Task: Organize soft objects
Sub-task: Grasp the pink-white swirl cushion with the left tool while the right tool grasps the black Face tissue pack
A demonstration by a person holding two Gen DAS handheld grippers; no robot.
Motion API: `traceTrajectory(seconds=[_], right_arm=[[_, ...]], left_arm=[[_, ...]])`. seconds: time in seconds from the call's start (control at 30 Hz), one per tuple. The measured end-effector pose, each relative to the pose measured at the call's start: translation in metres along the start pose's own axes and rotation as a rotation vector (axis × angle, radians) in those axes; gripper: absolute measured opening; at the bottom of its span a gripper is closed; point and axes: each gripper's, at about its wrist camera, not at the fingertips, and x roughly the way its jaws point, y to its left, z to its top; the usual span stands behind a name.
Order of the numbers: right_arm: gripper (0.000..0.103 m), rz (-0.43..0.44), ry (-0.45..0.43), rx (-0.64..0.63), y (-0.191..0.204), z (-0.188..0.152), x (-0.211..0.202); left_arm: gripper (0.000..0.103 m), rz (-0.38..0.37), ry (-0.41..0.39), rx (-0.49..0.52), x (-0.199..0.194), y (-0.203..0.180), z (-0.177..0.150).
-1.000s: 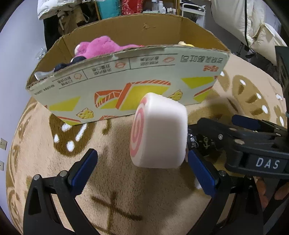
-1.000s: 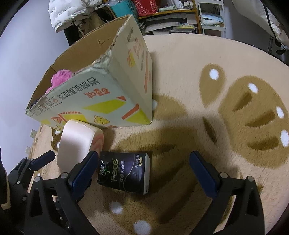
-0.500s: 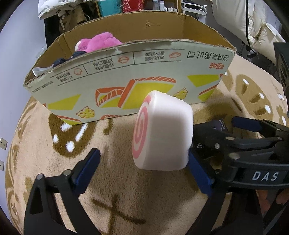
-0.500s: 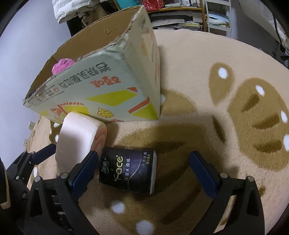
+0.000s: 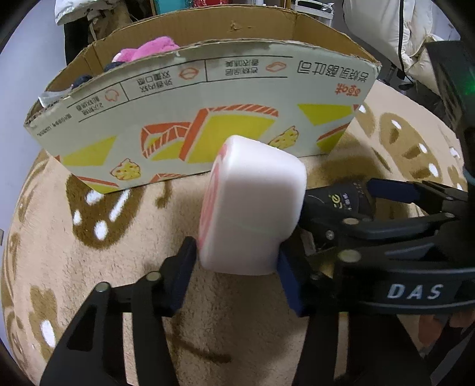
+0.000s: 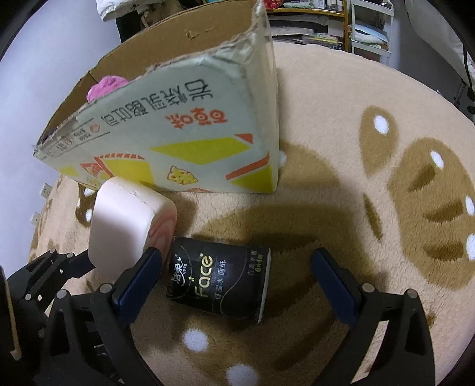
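A white foam cushion with a pink spiral end stands on the rug in front of the cardboard box. My left gripper is closing its jaws on it, and both blue pads touch its sides. A black tissue pack lies on its side just right of the cushion. My right gripper is open and straddles the pack, its pads clear of it. In the left wrist view the right gripper's blue fingers reach in from the right.
The open box holds a pink plush toy and some dark items. A beige rug with brown shapes covers the floor. Shelves and white bedding stand beyond it.
The left jaws have come in from wide open until both pads meet the cushion. The right gripper has shifted closer over the tissue pack and stays open.
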Motion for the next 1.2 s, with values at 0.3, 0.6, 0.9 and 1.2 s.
traceTrajectory(seconds=[0.3, 0.6, 0.9, 1.2], right_arm=[[0.101, -0.049, 0.025, -0.037, 0.019, -0.002, 0.007], [0.072, -0.080, 0.051, -0.028, 0.030, -0.008, 0.003], [0.070, -0.017, -0.025, -0.051, 0.034, -0.012, -0.012], [0.069, 0.037, -0.180, -0.077, 0.037, -0.014, -0.052]], left_arm=[[0.038, -0.016, -0.003, -0.032, -0.007, 0.008, -0.006], [0.035, 0.005, -0.012, -0.043, -0.027, 0.012, -0.011], [0.033, 0.034, -0.017, -0.078, -0.047, 0.031, -0.020], [0.030, 0.074, -0.043, -0.082, -0.079, 0.039, -0.028]])
